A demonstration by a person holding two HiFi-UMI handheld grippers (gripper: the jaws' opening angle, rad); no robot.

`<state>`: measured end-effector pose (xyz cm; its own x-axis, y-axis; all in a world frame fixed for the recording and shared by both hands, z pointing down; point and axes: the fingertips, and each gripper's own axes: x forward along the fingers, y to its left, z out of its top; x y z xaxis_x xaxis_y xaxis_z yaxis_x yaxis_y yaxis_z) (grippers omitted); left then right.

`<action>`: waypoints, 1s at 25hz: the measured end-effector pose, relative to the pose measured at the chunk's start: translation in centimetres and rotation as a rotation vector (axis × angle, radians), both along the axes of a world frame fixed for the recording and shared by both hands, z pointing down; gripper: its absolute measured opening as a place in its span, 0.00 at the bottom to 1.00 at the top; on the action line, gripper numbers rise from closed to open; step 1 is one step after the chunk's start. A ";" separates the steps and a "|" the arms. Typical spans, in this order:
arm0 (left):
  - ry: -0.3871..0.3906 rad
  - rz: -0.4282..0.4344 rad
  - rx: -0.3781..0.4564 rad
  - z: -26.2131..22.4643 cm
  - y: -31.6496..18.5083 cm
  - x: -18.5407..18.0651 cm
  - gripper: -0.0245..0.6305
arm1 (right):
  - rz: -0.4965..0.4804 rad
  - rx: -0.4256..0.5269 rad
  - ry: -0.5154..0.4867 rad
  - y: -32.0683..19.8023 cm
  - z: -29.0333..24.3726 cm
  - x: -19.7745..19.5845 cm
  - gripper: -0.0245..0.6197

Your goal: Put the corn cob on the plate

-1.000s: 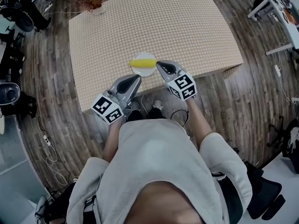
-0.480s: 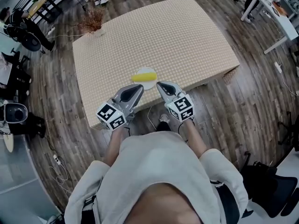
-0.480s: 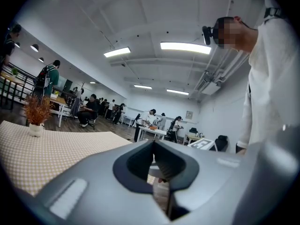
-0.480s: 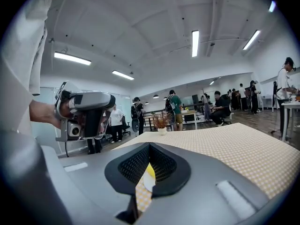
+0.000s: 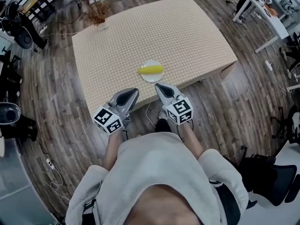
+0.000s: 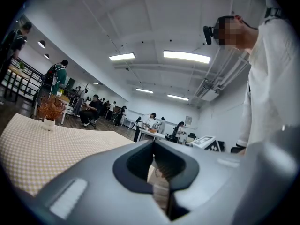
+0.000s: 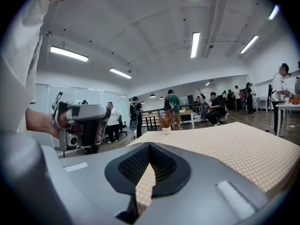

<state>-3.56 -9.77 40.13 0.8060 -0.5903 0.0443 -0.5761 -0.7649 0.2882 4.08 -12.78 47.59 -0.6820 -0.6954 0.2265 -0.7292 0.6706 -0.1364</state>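
The yellow corn cob [image 5: 151, 69] lies across the small white plate [image 5: 152, 77] near the front edge of the checked table [image 5: 140, 32] in the head view. Both grippers hang off that front edge, over the wood floor and apart from the plate. My left gripper [image 5: 134, 92] is shut with nothing in it, its jaws meeting in a thin line [image 6: 153, 144]. My right gripper [image 5: 158, 86] is also shut and empty [image 7: 149, 148]. Neither gripper view shows the corn or the plate.
A small vase of dried plants [image 5: 97, 16] stands at the table's far left corner, also seen as a vase [image 7: 165, 122]. The right gripper view shows my left gripper [image 7: 80, 124] in a hand. Desks, chairs and people surround the table.
Both grippers have drawn back from the plate, past the table's front edge toward my body. The corn cob stays on the plate.
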 end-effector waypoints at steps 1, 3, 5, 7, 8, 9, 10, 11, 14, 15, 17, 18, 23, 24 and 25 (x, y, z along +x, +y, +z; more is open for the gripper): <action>0.003 -0.003 0.003 0.0 0.7 -1.2 0.05 | 0.008 -0.001 -0.002 0.7 -0.1 -0.9 0.04; 0.010 -0.004 0.011 -0.2 1.9 -3.4 0.05 | 0.025 -0.004 -0.010 2.2 -0.3 -2.8 0.04; 0.017 0.001 0.013 -0.3 3.3 -5.3 0.05 | 0.045 -0.007 -0.021 3.6 -0.4 -4.4 0.04; 0.022 0.017 0.007 -0.1 4.7 -6.8 0.05 | 0.069 -0.010 -0.024 5.2 -0.4 -5.8 0.04; 0.025 0.029 0.003 0.1 5.5 -7.5 0.05 | 0.081 -0.013 -0.025 6.0 -0.4 -6.4 0.04; 0.029 0.043 0.000 0.3 6.2 -8.0 0.05 | 0.093 -0.017 -0.029 6.8 -0.3 -7.0 0.04; 0.033 0.058 -0.003 0.5 6.9 -8.4 0.05 | 0.106 -0.022 -0.033 7.6 -0.2 -7.5 0.04; 0.037 0.073 -0.005 0.7 7.5 -8.8 0.05 | 0.119 -0.027 -0.033 8.4 0.0 -8.0 0.04; 0.052 0.117 -0.017 0.9 9.2 -9.1 0.05 | 0.165 -0.044 -0.020 11.0 0.6 -8.7 0.04; 0.057 0.131 -0.022 1.0 9.7 -9.0 0.05 | 0.181 -0.052 -0.018 11.9 0.7 -8.7 0.04; 0.064 0.153 -0.029 1.3 10.6 -8.7 0.05 | 0.209 -0.067 -0.015 13.7 1.1 -8.7 0.04; 0.068 0.161 -0.031 1.5 11.1 -8.4 0.05 | 0.219 -0.073 -0.011 14.6 1.4 -8.5 0.04; 0.081 0.181 -0.035 1.8 13.4 -6.9 0.05 | 0.249 -0.064 0.004 17.3 1.2 -7.4 0.04; 0.082 0.179 -0.033 1.6 13.7 -6.7 0.05 | 0.245 -0.055 0.011 17.4 0.8 -7.1 0.04; 0.083 0.175 -0.031 1.5 13.9 -6.4 0.05 | 0.240 -0.047 0.015 17.5 0.4 -6.8 0.04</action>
